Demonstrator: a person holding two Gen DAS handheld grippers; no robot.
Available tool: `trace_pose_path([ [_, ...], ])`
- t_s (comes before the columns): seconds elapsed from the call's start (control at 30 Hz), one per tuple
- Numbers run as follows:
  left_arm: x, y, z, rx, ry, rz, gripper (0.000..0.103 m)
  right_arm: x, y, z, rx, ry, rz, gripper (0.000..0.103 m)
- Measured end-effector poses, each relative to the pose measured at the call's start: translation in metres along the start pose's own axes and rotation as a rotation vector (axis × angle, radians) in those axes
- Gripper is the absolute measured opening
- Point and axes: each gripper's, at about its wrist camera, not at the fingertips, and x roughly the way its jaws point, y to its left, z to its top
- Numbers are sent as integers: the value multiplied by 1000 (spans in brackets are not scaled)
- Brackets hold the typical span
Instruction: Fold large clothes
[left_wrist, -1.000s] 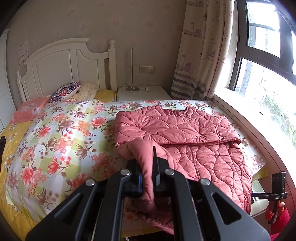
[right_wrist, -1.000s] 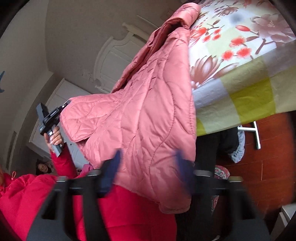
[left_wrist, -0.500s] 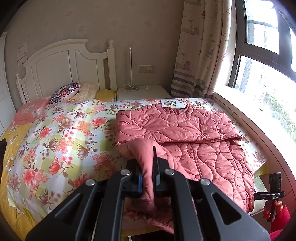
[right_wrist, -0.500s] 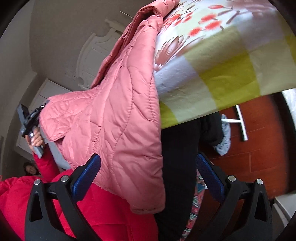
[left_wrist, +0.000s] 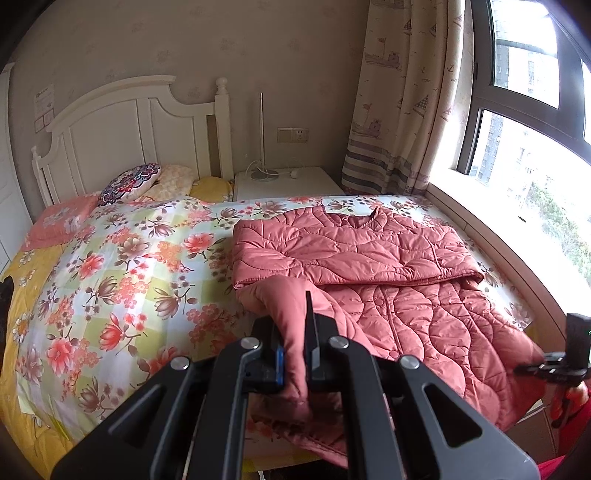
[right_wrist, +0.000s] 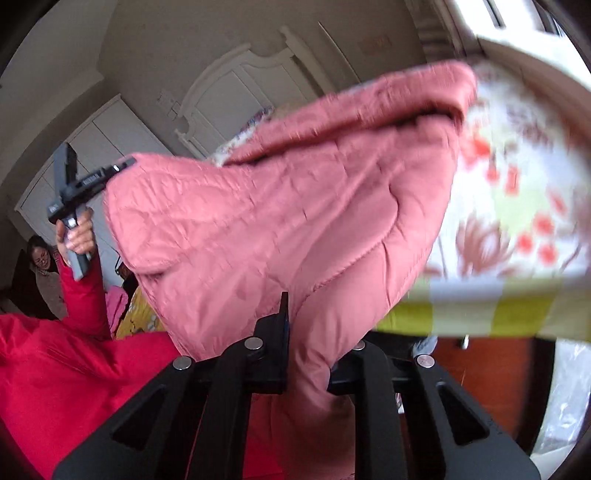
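A pink quilted jacket is spread on the floral bedspread of the bed, ahead of and to the right of the left hand-held gripper. Its upper part is folded over into a band lying across the far side, with the neckline turned toward the nightstand. The near part of the jacket hangs over the bed's edge.

The left hand-held gripper is clamped on a fold of the jacket's near left corner; the fabric is seen pinched between its two fingers and drooping below them. Far ahead of it stand the white headboard and a patterned cushion, with the curtain and window to the front right.

In the left wrist view, the right hand-held gripper is seen at the far right, beside the jacket's hanging hem. In its own view, the right hand-held gripper is closed on a bunch of the jacket, which is drawn down between its fingers; the right finger is largely hidden by the cloth. The bedspread is seen above and to the right of it, blurred. To its upper left, the left hand-held gripper is held in a hand with a red sleeve, its tip against the jacket's far corner.
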Motion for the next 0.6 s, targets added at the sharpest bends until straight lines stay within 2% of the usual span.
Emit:
trace_pose_path([
  [0.17, -1, 13, 23, -26, -19, 8, 7, -27, 18, 63, -33, -101, 106, 18],
  [0.3, 7, 31, 56, -59, -29, 12, 7, -35, 2, 129, 45, -173, 208, 18],
  [0.4, 30, 50, 90, -118, -3, 12, 7, -29, -33, 179, 180, -213, 274, 18],
  [0.47, 53, 62, 116, -150, 17, 21, 7, -17, -56, 211, 268, -233, 275, 18],
  [0.6, 125, 83, 163, -209, 96, 80, 7, 20, -111, 268, 436, -225, 211, 18],
])
